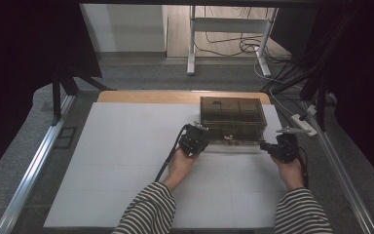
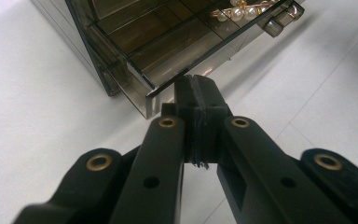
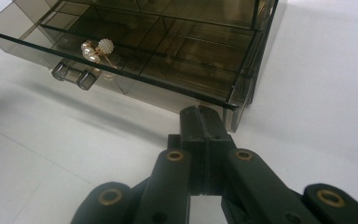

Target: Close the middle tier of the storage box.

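Observation:
A smoky transparent drawer box [image 1: 232, 117] stands on the white table, with its lowest drawer [image 2: 200, 44] pulled a little way out. Pearl jewellery [image 3: 98, 50] lies in a front compartment of that drawer [image 3: 135, 70], above two small knob handles [image 3: 74, 77]. My left gripper [image 1: 198, 130] sits at the drawer's front left corner, jaws shut with nothing between them; in the left gripper view its tips [image 2: 197, 93] sit right by the drawer's front edge. My right gripper [image 1: 265, 146] sits at the front right corner, also shut and empty, tips [image 3: 200, 119] by the drawer's corner.
The white mat [image 1: 126, 161] spreads wide to the left and front of the box. A wooden table edge [image 1: 175, 96] runs behind it. A white power strip [image 1: 306, 124] lies off the mat at right, with a desk frame and cables [image 1: 233, 44] beyond.

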A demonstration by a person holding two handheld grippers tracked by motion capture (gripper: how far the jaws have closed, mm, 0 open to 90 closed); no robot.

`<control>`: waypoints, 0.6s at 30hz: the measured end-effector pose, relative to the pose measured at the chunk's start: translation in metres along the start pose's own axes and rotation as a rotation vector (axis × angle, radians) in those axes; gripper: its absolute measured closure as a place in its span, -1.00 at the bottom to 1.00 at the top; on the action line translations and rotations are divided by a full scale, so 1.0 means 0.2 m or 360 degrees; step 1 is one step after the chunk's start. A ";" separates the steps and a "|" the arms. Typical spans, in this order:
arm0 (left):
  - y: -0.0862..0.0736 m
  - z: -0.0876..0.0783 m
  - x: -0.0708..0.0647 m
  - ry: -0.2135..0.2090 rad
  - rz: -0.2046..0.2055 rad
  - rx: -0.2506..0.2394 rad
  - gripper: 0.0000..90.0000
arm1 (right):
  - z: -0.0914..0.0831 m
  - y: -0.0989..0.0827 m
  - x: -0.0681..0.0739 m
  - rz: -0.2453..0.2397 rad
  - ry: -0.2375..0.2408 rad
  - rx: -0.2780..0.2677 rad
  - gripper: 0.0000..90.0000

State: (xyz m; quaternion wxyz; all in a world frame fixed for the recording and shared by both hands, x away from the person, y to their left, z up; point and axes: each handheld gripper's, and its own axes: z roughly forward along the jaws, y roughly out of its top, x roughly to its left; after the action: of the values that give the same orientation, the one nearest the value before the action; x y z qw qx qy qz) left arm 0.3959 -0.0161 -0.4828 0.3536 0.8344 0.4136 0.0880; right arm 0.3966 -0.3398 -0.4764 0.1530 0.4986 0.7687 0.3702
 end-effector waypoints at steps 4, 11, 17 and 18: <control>0.01 0.00 0.00 0.0011 -0.0003 -0.0003 0.97 | 0.01 0.01 -0.01 0.0010 -0.0008 -0.0001 0.99; 0.03 0.01 0.02 0.0023 -0.0039 -0.0023 0.97 | 0.04 0.03 -0.01 0.0012 -0.0033 -0.0005 0.99; 0.05 0.01 0.03 0.0047 -0.0036 -0.0023 0.97 | 0.06 0.04 -0.01 0.0022 -0.0044 -0.0005 0.99; 0.05 0.02 0.03 0.0049 -0.0041 -0.0026 0.97 | 0.06 0.04 -0.01 0.0021 -0.0046 -0.0007 0.99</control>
State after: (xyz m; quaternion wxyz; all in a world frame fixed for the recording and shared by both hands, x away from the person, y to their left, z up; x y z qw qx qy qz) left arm 0.4079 -0.0175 -0.4792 0.3551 0.8246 0.4289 0.0995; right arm 0.4100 -0.3352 -0.4790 0.1627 0.5086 0.7624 0.3656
